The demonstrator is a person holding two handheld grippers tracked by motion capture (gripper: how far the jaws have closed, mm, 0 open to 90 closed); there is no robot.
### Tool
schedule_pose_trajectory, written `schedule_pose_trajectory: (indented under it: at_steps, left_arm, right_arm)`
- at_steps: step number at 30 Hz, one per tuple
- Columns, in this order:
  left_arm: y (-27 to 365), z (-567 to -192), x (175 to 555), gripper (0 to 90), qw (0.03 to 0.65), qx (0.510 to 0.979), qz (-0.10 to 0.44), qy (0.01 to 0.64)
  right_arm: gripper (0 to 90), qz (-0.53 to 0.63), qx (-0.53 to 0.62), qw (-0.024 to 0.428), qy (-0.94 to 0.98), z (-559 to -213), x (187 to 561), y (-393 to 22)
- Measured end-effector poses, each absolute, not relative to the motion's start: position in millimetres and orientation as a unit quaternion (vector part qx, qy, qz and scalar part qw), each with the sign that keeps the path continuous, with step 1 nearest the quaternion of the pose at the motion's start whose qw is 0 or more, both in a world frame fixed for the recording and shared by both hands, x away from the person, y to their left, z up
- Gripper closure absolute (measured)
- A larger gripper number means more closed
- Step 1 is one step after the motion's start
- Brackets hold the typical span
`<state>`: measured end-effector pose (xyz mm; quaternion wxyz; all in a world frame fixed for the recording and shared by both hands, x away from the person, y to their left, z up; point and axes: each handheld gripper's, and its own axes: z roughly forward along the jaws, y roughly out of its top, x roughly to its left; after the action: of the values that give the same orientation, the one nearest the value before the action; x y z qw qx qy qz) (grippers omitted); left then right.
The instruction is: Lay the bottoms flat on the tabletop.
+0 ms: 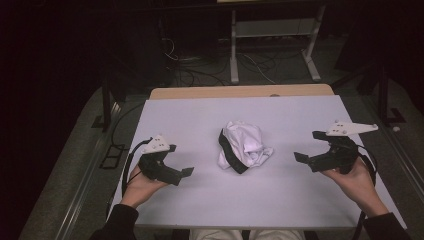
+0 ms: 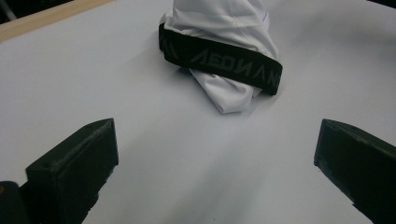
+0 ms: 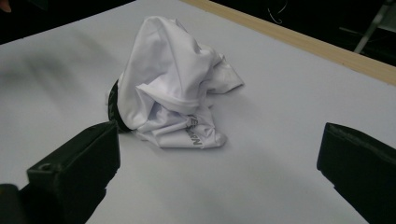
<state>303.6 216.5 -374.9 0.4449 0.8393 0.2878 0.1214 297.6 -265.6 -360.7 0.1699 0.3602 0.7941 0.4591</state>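
High view: a crumpled white garment (image 1: 245, 146) with a black elastic waistband (image 1: 230, 152) lies bunched near the middle of the white table (image 1: 200, 115). The left gripper (image 1: 176, 163) sits to its left and the right gripper (image 1: 308, 145) to its right, each held in a hand, well apart from the cloth and aimed inward at it. Both have their jaws spread and hold nothing. No containers stand on the table.

Left gripper view: the jaws stand wide at the near corners, with bare table between them. Beyond lies the garment (image 2: 224, 42), its waistband (image 2: 219, 63) facing this gripper and carrying grey lettering. The band looks like the firmest edge to pinch, so I judge this side should close on it rather than on loose fabric.

Right gripper view: the jaws again stand wide and empty. The garment (image 3: 170, 84) rises as a soft heap to the far left, with a printed fold at its near edge and the waistband (image 3: 113, 109) peeking out at its left. A good grasp here would likely take one outer fold low against the table, so the heap opens when both sides lift apart.
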Motion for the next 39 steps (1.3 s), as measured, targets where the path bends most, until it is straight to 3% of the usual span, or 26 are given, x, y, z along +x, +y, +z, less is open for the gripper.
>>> schedule_pose_trajectory:
  at_steps: [17, 39]
  left_arm:
    - [208, -364, 328, 0.0, 0.449, 0.838, 0.116, 0.287]
    - [172, -403, 358, 0.0, 0.449, 0.842, 0.055, 0.295]
  right_arm:
    - [0.0, 0.443, 0.347, 0.161, 0.811, -358, 333, -242]
    - [0.0, 0.419, 0.364, 0.134, 0.821, -402, 365, -221]
